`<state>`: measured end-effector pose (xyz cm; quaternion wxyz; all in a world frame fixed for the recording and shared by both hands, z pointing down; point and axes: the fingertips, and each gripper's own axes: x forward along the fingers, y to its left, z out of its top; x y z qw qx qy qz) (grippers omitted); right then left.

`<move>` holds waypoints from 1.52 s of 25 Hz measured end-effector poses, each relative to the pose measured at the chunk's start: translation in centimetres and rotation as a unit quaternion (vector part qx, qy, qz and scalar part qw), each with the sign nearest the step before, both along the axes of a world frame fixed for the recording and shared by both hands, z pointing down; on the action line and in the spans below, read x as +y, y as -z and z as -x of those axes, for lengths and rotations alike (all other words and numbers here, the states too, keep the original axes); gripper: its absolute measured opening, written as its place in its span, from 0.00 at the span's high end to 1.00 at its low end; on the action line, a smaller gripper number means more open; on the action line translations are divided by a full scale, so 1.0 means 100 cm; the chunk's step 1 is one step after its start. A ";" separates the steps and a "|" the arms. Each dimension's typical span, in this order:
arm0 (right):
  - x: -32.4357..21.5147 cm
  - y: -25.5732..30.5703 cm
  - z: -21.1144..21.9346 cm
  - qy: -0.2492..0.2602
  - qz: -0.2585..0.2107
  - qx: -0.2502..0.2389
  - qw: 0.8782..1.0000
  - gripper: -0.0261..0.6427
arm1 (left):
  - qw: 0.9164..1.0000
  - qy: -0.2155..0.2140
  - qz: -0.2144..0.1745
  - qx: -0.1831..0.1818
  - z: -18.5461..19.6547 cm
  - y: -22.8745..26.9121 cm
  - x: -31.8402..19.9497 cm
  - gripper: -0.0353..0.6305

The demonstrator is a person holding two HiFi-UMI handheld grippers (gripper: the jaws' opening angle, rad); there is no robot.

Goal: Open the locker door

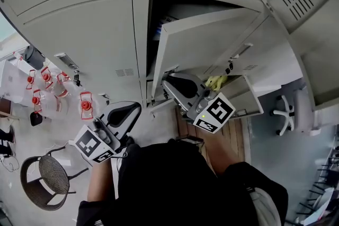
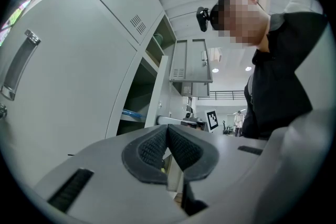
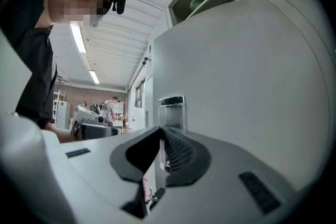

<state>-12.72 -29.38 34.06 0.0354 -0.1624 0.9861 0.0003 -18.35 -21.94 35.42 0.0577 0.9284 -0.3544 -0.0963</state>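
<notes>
Ajar locker door (image 1: 201,45) looks thin, stiff, probably light steel; best hold is the handle (image 3: 171,107) by its free edge, centre frame. Left gripper (image 2: 167,129) and right gripper (image 3: 160,131) closed, empty

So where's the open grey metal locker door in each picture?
Head view: the open grey metal locker door swings out at centre.
Left gripper view: nearly edge-on, a thin pale strip just left of centre.
Right gripper view: it fills the right half, shiny handle above the jaws.
Shared landmark: the right hand-held gripper, shut on the door's free edge.
</notes>
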 end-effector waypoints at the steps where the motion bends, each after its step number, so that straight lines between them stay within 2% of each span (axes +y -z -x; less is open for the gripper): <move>1: 0.003 0.000 -0.002 0.007 -0.001 0.000 1.000 0.91 | 1.000 0.002 -0.001 0.000 -0.003 0.001 0.000 0.92; 10: 0.031 -0.001 -0.030 0.080 -0.005 -0.006 0.997 0.91 | 1.000 0.018 -0.005 0.000 -0.047 0.005 0.005 0.92; 19: 0.053 -0.002 -0.059 0.141 0.001 -0.011 0.990 0.91 | 0.997 0.080 0.005 0.011 -0.072 0.000 0.027 0.92; 23: 0.060 -0.002 -0.072 0.164 -0.003 -0.020 0.986 0.90 | 0.995 0.094 0.008 0.018 -0.078 0.001 0.039 0.92; 32: 0.071 -0.001 -0.089 0.172 -0.018 -0.021 0.985 0.90 | 0.997 0.069 -0.001 0.019 -0.082 0.010 0.056 0.92; 38: 0.078 -0.003 -0.103 0.185 -0.010 -0.027 0.982 0.90 | 0.999 0.044 -0.008 0.024 -0.092 0.013 0.072 0.92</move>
